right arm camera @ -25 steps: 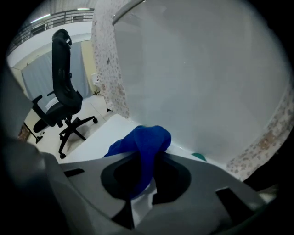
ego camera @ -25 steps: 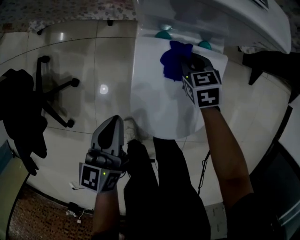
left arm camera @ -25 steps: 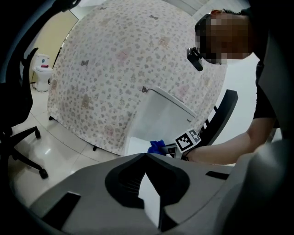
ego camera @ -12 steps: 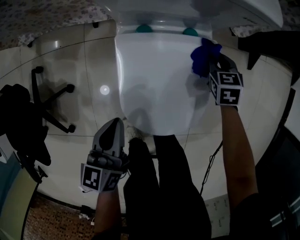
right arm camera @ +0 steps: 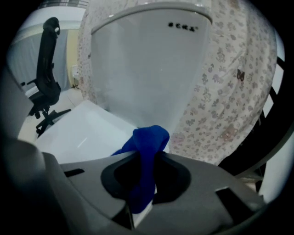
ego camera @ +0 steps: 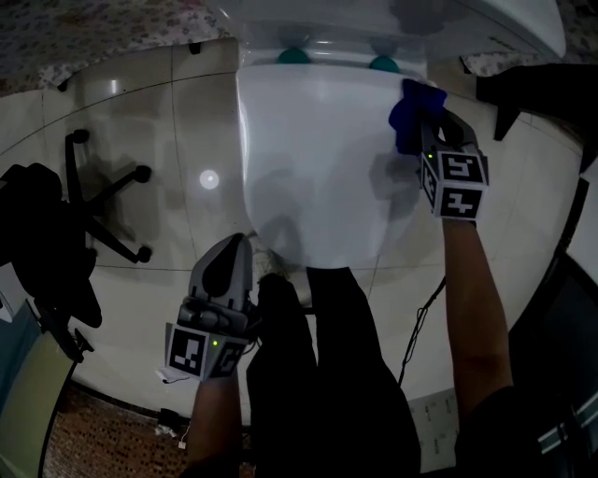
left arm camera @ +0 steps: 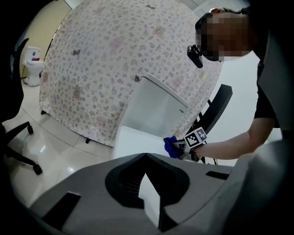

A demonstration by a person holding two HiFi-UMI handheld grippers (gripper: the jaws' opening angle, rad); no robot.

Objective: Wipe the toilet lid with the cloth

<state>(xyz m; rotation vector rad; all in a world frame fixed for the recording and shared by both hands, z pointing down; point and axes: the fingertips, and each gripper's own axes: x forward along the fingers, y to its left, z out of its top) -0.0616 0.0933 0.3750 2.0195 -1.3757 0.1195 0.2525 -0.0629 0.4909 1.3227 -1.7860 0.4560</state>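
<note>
The white toilet lid [ego camera: 318,168] lies shut below me in the head view. A blue cloth [ego camera: 409,114] rests on its rear right corner, with my right gripper [ego camera: 420,121] shut on it. In the right gripper view the cloth [right arm camera: 147,147] bunches up between the jaws, above the lid [right arm camera: 87,133] and in front of the tank [right arm camera: 147,59]. My left gripper [ego camera: 227,257] hangs over the floor off the lid's front edge, shut, with nothing in it. From the left gripper view, the cloth [left arm camera: 171,147] and the lid [left arm camera: 135,142] show beyond the closed jaws.
An office chair base [ego camera: 103,201] stands on the glossy tiles to the left, with a dark seat [ego camera: 42,252] nearer. A floral curtain [ego camera: 112,28] hangs behind the toilet. A black frame [ego camera: 537,93] stands at the right. The person's legs [ego camera: 318,373] stand before the lid.
My right gripper has dragged the blue cloth from the back middle of the lid to its rear right corner. The left gripper has stayed in place.
</note>
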